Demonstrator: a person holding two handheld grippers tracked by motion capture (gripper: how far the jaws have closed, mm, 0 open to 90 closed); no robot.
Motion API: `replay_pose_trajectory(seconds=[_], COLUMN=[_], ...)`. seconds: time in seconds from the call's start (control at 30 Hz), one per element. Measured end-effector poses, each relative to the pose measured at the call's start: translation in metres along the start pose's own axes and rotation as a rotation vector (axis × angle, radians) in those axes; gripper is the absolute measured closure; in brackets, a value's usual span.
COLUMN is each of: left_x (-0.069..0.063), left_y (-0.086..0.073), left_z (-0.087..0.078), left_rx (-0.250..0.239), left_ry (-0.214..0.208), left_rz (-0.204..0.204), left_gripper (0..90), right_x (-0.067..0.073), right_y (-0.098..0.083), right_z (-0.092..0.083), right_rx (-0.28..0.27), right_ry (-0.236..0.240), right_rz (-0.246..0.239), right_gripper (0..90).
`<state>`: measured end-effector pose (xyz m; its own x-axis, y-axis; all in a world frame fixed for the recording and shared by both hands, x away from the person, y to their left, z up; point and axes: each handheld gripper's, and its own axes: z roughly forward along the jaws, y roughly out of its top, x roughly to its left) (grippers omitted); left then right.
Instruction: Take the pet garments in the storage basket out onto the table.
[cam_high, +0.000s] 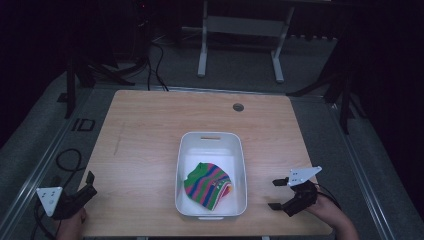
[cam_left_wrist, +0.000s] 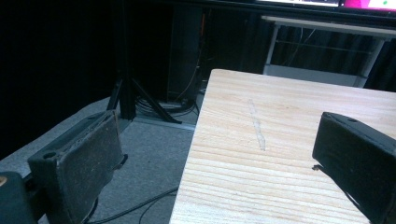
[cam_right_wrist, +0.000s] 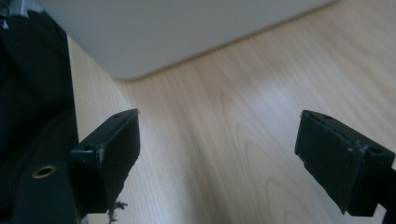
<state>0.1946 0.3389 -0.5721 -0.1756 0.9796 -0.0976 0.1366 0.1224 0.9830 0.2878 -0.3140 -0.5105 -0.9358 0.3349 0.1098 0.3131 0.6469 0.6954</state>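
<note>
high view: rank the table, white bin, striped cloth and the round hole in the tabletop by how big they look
1. Table, largest.
2. White bin.
3. Striped cloth, folded inside the bin.
4. Round hole, smallest; it lies farther from the camera, but the gap is plain.

Legible marking: one. Floor (cam_high: 60, 130) left of the table (cam_high: 145, 130) carried a dark stencilled mark (cam_high: 83, 124) reading approximately "ID", seen in the high view. Nothing else readable; both gripper views showed no lettering.
</note>
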Motion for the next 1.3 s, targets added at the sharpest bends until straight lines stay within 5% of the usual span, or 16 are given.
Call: replay_pose_trajectory(seconds=[0.73,1.3], left_x=[0.0,0.001], left_y=[0.0,0.0], left_z=[0.0,0.0], left_rx=[-0.001,0.0], left_ry=[-0.003,-0.006], left_rz=[-0.003,-0.006], left_gripper=[1.8,1.8], right_x=[0.02,0.034], right_y=[0.072,0.122], right_z=[-0.003,0.034], right_rx=[-0.004,0.037], right_ry=[0.037,0.111], right_rz=[-0.11,-0.163], right_gripper=[13.7,12.9])
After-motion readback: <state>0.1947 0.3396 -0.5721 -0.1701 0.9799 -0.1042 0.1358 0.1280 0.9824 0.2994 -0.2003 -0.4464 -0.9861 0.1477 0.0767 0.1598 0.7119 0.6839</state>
